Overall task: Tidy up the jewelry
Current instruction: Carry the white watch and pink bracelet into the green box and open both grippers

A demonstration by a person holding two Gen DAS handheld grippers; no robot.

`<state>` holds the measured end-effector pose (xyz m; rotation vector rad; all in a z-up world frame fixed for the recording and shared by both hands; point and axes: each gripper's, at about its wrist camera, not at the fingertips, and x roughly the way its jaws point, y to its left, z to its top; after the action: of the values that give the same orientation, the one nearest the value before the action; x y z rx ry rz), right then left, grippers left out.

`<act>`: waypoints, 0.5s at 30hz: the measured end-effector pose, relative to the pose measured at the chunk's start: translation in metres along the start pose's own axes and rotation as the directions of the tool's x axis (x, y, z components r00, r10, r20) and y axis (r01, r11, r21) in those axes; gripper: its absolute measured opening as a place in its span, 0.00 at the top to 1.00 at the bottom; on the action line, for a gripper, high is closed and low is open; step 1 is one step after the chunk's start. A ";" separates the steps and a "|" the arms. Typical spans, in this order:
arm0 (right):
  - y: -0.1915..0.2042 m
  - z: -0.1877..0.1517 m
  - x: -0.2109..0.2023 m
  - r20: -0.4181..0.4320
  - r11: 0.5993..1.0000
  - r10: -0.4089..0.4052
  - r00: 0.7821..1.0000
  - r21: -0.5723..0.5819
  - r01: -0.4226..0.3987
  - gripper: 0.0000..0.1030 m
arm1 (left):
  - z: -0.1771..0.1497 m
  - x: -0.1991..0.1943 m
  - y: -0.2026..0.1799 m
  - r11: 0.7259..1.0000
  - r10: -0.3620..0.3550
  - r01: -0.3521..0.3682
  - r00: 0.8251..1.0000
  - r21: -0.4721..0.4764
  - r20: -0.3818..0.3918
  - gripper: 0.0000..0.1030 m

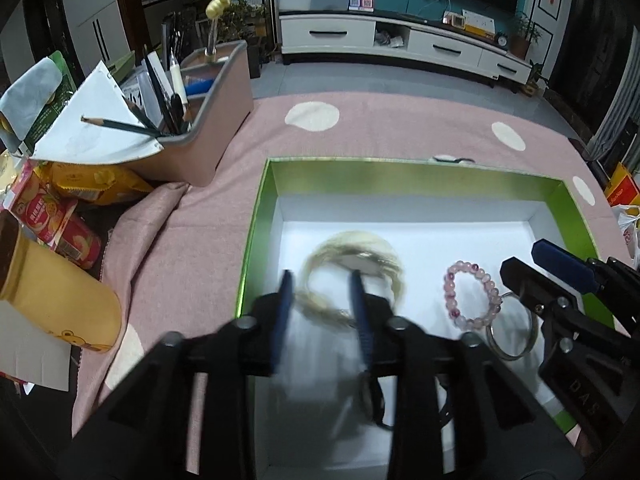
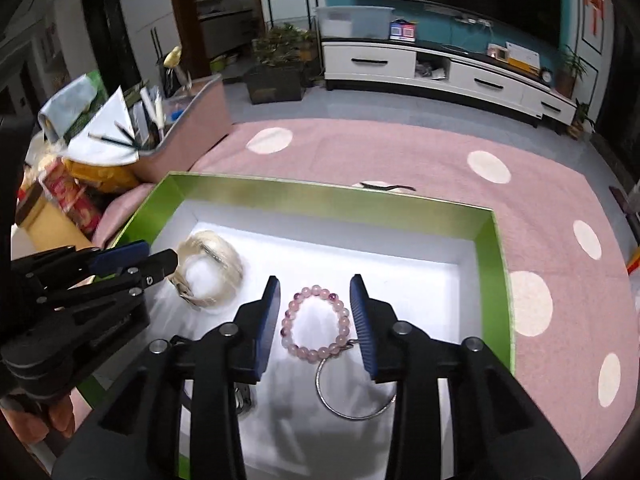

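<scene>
Jewelry lies inside the green box [image 2: 492, 264]: pale braided loop [image 2: 212, 270] left of centre, bead bracelet [image 2: 316, 322] lower centre. My left gripper [image 1: 320, 304] looks partly open and empty above the loop, though blurred. My right gripper [image 2: 314, 322], partly open, brackets the beads untouched; closing could snag the steel ring [image 2: 354, 394] touching them.

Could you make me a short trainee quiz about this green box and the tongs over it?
1. True or false: the pink beaded bracelet lies inside the green cardboard box with a white floor.
2. Which tongs frame the pale blond braided loop: A left, B right?
3. Fill in: the thin silver metal ring lies beside the ____ bracelet.

Key:
1. True.
2. A: the left tongs, open; the right tongs frame the bracelet.
3. Pink.
</scene>
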<state>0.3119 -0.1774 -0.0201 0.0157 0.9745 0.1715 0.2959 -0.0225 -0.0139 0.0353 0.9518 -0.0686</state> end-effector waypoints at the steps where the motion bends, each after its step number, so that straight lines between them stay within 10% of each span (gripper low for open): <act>1: -0.003 -0.001 -0.004 0.009 1.000 0.003 1.000 0.008 -0.003 0.64 | 0.000 -0.004 0.000 1.000 -0.008 0.008 1.000 0.000 0.010 0.60; 15: -0.046 -0.040 -0.103 0.171 0.997 -0.034 0.985 0.074 0.022 0.48 | -0.022 -0.070 0.012 1.000 -0.016 0.017 0.995 -0.011 0.103 0.23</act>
<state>0.2291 -0.2405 0.0382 0.0812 0.8070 0.1074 0.2382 -0.0058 0.0301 0.0128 0.8494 -0.0792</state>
